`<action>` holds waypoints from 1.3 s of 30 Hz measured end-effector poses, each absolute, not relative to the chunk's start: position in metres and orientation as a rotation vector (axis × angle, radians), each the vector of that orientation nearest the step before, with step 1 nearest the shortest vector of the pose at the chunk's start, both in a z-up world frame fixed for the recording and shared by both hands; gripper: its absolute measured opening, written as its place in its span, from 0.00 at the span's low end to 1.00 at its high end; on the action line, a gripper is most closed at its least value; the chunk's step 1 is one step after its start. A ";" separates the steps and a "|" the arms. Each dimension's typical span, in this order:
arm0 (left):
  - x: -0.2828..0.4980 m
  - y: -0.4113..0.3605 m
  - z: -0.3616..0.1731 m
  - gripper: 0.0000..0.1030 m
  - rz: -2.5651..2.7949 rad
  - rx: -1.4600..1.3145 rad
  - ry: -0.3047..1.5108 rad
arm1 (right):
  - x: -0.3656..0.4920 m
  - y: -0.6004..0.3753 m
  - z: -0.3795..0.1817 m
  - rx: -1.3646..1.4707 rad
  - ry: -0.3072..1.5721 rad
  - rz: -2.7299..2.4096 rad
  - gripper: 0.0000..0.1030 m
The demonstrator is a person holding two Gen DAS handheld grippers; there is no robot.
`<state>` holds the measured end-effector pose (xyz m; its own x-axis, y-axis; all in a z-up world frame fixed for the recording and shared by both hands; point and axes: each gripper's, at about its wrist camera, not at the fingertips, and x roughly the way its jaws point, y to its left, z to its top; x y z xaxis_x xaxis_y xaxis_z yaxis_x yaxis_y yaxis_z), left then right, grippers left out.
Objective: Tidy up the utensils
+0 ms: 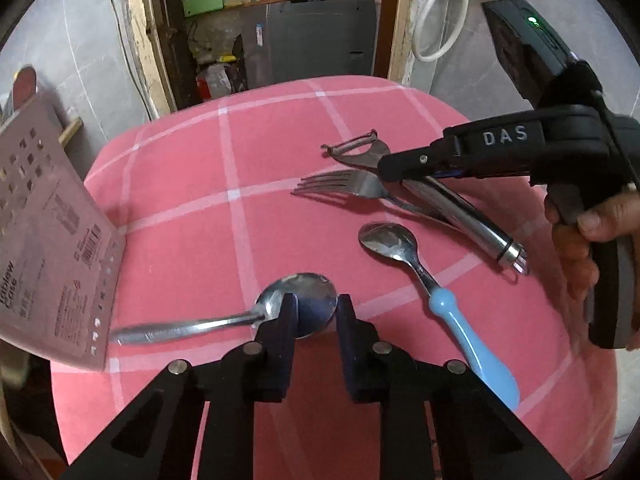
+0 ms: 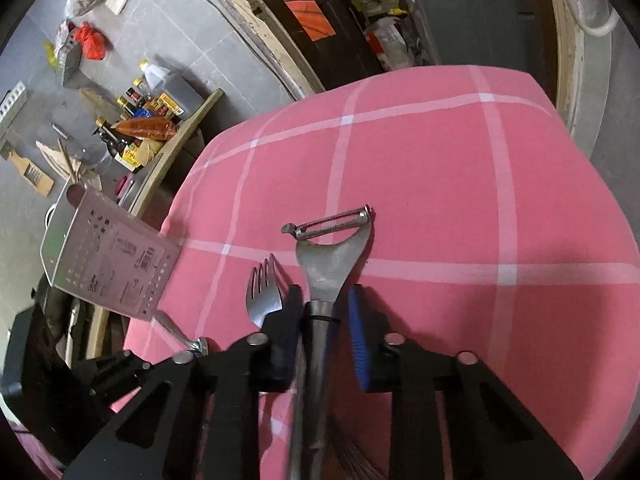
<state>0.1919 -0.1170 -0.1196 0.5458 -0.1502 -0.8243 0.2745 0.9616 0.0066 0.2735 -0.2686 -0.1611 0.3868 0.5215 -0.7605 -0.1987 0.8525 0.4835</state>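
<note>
The left gripper (image 1: 314, 312) has its two dark fingers (image 1: 286, 320) set either side of the bowl of a steel spoon (image 1: 298, 304) lying on the pink checked cloth (image 1: 192, 208); the pads look to be touching the bowl's edges, though the contact is hard to make out. The spoon's handle runs off to the left of the fingers, toward a tilted pink tableware case (image 1: 56, 240). Right of the fingers lies a blue-handled spoon (image 1: 432, 288). Beyond it, the right gripper (image 1: 384, 170), held in a hand (image 1: 580, 240), reaches over a fork (image 1: 340, 186) and a steel peeler (image 1: 460, 208).
</note>
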 end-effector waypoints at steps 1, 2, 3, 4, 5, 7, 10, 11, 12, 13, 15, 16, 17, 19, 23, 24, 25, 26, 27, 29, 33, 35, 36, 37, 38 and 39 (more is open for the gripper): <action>0.193 -0.117 -0.118 0.12 -0.253 0.135 0.955 | 0.274 -0.269 -0.162 0.345 1.089 0.466 0.16; 0.194 -0.117 -0.117 0.11 -0.249 0.130 0.953 | 0.274 -0.269 -0.163 0.354 1.094 0.466 0.16; 0.195 -0.116 -0.115 0.11 -0.243 0.128 0.948 | 0.272 -0.269 -0.163 0.361 1.100 0.460 0.16; 0.196 -0.115 -0.113 0.10 -0.237 0.124 0.940 | 0.271 -0.271 -0.164 0.365 1.101 0.455 0.16; 0.198 -0.115 -0.112 0.09 -0.234 0.114 0.934 | 0.269 -0.272 -0.164 0.371 1.101 0.446 0.16; 0.199 -0.108 -0.105 0.08 -0.239 0.066 0.920 | 0.260 -0.278 -0.165 0.400 1.107 0.423 0.16; 0.203 -0.102 -0.095 0.08 -0.266 -0.016 0.919 | 0.241 -0.289 -0.167 0.440 1.115 0.389 0.16; 0.204 -0.100 -0.093 0.08 -0.278 -0.041 0.920 | 0.234 -0.293 -0.167 0.454 1.117 0.385 0.16; 0.205 -0.099 -0.089 0.08 -0.291 -0.066 0.920 | 0.227 -0.297 -0.167 0.466 1.119 0.382 0.16; 0.206 -0.098 -0.087 0.08 -0.301 -0.085 0.923 | 0.223 -0.299 -0.167 0.476 1.119 0.383 0.16; 0.211 -0.099 -0.086 0.06 -0.316 -0.111 0.932 | 0.221 -0.303 -0.169 0.493 1.120 0.393 0.16; 0.214 -0.100 -0.086 0.06 -0.319 -0.117 0.934 | 0.223 -0.304 -0.170 0.496 1.124 0.397 0.16; 0.216 -0.101 -0.086 0.06 -0.321 -0.126 0.938 | 0.227 -0.305 -0.171 0.507 1.129 0.402 0.16; 0.222 -0.101 -0.085 0.05 -0.320 -0.138 0.942 | 0.234 -0.308 -0.174 0.528 1.146 0.415 0.16; 0.227 -0.099 -0.082 0.05 -0.314 -0.156 0.947 | 0.251 -0.310 -0.182 0.597 1.164 0.449 0.16; 0.227 -0.099 -0.081 0.04 -0.312 -0.162 0.946 | 0.256 -0.310 -0.186 0.632 1.180 0.459 0.16; 0.228 -0.098 -0.080 0.04 -0.310 -0.165 0.945 | 0.259 -0.310 -0.189 0.661 1.191 0.466 0.17; 0.229 -0.096 -0.079 0.04 -0.308 -0.169 0.943 | 0.263 -0.310 -0.192 0.683 1.200 0.475 0.17; 0.230 -0.095 -0.077 0.04 -0.307 -0.175 0.940 | 0.267 -0.308 -0.193 0.689 1.206 0.480 0.17; 0.231 -0.092 -0.074 0.04 -0.304 -0.184 0.938 | 0.272 -0.302 -0.195 0.682 1.216 0.492 0.17; 0.231 -0.087 -0.072 0.03 -0.301 -0.196 0.936 | 0.284 -0.293 -0.198 0.695 1.240 0.509 0.17; 0.231 -0.085 -0.070 0.03 -0.299 -0.203 0.934 | 0.286 -0.290 -0.198 0.695 1.245 0.511 0.17; 0.231 -0.084 -0.070 0.03 -0.300 -0.207 0.932 | 0.287 -0.286 -0.198 0.682 1.248 0.514 0.16; 0.232 -0.084 -0.069 0.03 -0.301 -0.213 0.931 | 0.287 -0.285 -0.197 0.668 1.247 0.515 0.16; 0.232 -0.083 -0.069 0.03 -0.303 -0.219 0.930 | 0.287 -0.282 -0.196 0.651 1.244 0.516 0.16; 0.232 -0.083 -0.068 0.03 -0.306 -0.226 0.930 | 0.288 -0.283 -0.195 0.641 1.240 0.516 0.16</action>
